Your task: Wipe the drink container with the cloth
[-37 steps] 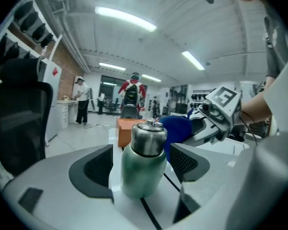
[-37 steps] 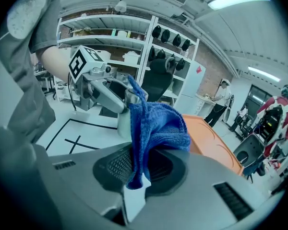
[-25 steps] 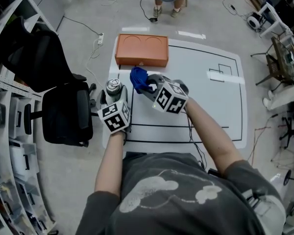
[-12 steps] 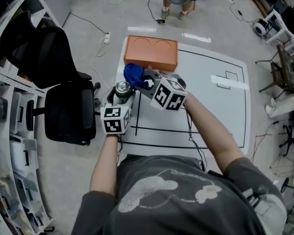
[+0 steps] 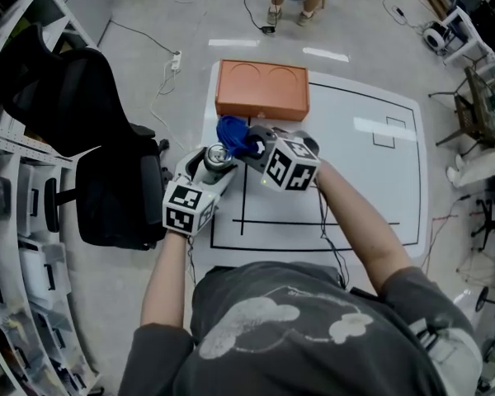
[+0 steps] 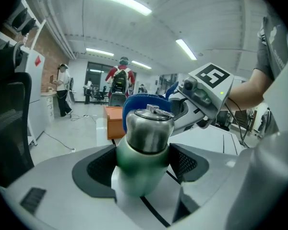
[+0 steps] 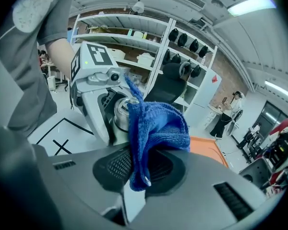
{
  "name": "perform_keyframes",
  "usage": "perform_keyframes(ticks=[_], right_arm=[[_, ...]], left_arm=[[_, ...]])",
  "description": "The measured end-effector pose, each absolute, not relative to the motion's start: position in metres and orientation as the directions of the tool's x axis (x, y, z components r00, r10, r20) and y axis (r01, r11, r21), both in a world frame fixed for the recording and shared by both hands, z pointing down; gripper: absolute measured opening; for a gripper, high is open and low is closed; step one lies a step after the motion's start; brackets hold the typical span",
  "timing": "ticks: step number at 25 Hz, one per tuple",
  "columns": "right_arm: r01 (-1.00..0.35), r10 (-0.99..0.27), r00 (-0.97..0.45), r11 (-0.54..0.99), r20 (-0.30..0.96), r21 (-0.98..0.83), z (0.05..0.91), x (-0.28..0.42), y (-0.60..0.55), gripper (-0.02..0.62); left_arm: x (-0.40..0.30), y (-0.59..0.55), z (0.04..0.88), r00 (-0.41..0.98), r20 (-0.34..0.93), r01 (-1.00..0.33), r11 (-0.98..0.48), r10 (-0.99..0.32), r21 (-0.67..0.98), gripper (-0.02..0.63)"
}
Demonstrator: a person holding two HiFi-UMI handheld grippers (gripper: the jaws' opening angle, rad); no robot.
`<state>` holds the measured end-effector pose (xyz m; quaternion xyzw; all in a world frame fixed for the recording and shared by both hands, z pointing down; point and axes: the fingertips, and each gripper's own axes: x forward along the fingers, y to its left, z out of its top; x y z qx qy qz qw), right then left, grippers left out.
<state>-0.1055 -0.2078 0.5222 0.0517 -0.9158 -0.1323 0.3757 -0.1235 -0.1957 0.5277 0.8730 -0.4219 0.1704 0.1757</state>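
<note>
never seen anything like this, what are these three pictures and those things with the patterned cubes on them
There is no robot here. A person holds a two-jaw hand tool in each hand, and the patterned cubes are part of those tools. One picture comes from a camera on the person's head, looking down. The other two come from cameras riding on each tool, looking along its jaws. The left gripper is clamped on a green drink bottle with a steel cap. The right gripper pinches a blue cloth, held close by the bottle's cap. Below them is a white surface marked with black lines, with an orange box at its far edge.
</note>
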Motion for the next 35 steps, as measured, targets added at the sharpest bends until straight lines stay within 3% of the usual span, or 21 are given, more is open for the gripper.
perform_keyframes(ticks=[20, 28, 35], right_arm=[[-0.080, -0.220, -0.608, 0.973, 0.763, 0.217, 0.574, -0.092, -0.201, 0.043], [-0.166, -0.260, -0.634, 0.965, 0.728, 0.201, 0.561, -0.086, -0.199, 0.043], [-0.177, -0.290, -0.651, 0.957, 0.701, 0.231, 0.544, -0.072, -0.194, 0.043]], left_arm=[[-0.115, -0.189, 0.528, 0.801, 0.436, -0.515, -0.843, -0.410, 0.154, 0.345], [-0.118, -0.188, 0.527, 0.732, 0.440, -0.622, -0.774, -0.521, 0.118, 0.345], [-0.135, -0.183, 0.519, 0.547, 0.397, -0.833, -0.529, -0.737, 0.164, 0.347]])
